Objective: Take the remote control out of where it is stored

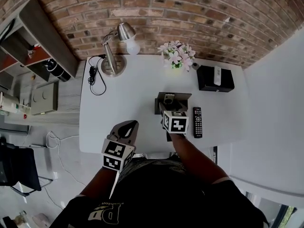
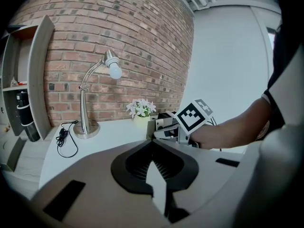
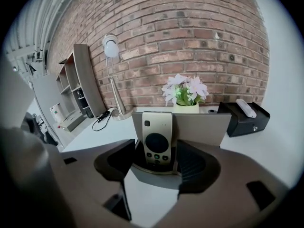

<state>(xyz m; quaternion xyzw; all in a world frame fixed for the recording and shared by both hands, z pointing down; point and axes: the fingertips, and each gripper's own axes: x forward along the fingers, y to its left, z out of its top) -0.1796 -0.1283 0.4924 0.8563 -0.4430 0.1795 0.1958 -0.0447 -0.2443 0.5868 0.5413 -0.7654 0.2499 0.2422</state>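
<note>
Remote control (image 3: 157, 139) stands in its grey holder (image 3: 202, 127), flowers (image 3: 184, 91) behind, between right gripper's (image 3: 154, 156) wide, untouching jaws; left gripper (image 2: 153, 148) closed, empty.

The person wears a black short-sleeved shirt (image 1: 161, 194) with pale lettering (image 1: 107, 215) across the front. The left gripper (image 1: 129, 126) and the right gripper (image 1: 167, 104) have smooth grey-beige shells with broad, rounded jaws lined with black ribbed pads (image 3: 194, 167). Dark rectangular slots mark the shells. Each gripper carries a cube (image 1: 115, 155) faced with black-and-white square markers.
</note>
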